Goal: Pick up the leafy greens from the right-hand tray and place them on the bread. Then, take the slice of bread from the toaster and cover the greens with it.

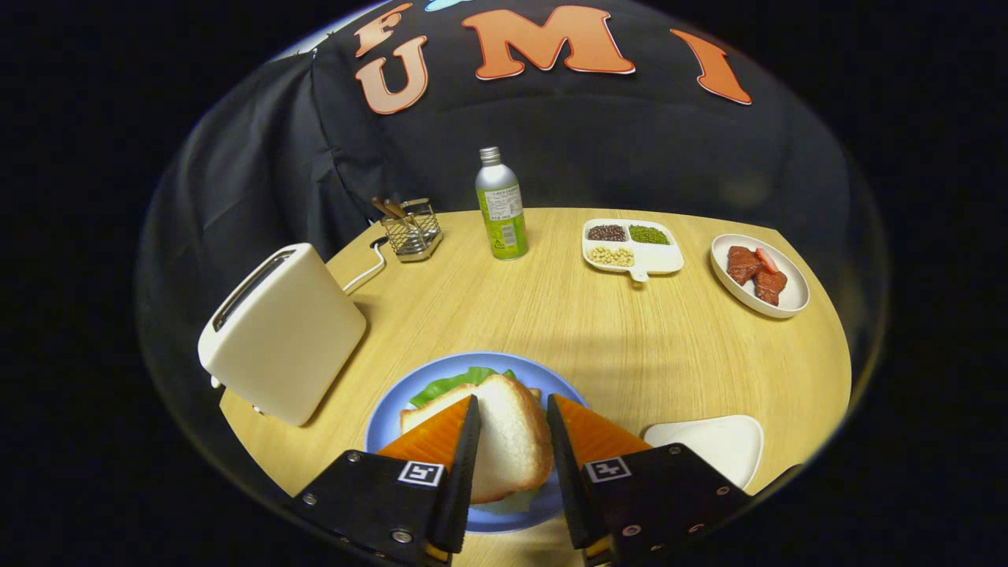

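A slice of bread [512,441] lies on the leafy greens [450,384], which stick out from under its far edge on the blue plate [387,429]. My gripper [512,400] hovers over the slice with its fingers open. The bread fills the gap between them and runs on under the left finger, so the fingers are not pressing on it. The white toaster [283,335] stands left of the plate, its slot dark. The white right-hand tray [713,445] sits just right of the fingers with nothing on it.
Beyond the plate on the round wooden table [598,331] stand a green bottle [501,209], a wire basket with utensils [411,230], a divided dish of beans [632,247] and a plate of meat pieces [758,274]. The toaster's cord [364,274] runs toward the basket.
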Motion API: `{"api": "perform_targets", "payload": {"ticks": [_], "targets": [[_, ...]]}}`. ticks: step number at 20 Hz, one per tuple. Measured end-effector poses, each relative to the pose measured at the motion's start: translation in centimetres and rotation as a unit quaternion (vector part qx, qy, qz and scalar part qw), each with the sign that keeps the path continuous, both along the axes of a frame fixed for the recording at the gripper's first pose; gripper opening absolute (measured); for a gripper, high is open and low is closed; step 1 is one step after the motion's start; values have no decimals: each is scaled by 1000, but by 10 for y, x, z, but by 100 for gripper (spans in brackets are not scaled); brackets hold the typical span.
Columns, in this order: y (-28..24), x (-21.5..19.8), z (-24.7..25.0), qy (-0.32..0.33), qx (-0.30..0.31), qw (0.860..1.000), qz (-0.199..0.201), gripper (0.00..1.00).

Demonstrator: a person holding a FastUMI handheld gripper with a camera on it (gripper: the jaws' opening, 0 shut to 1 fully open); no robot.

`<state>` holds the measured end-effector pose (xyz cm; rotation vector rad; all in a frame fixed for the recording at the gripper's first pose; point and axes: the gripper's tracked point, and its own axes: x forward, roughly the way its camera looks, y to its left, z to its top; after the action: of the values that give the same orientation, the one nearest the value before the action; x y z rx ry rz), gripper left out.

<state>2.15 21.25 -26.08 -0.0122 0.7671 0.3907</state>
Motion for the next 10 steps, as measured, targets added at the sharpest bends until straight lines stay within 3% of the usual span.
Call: {"api": "perform_targets", "payload": {"ticks": [2, 6, 10], "targets": [[-9, 2, -2, -3, -11, 1000, -1, 59], [-31, 14, 15, -32, -24, 999, -18, 95], [-55, 22, 43, -58, -29, 997, -29, 98]]}}
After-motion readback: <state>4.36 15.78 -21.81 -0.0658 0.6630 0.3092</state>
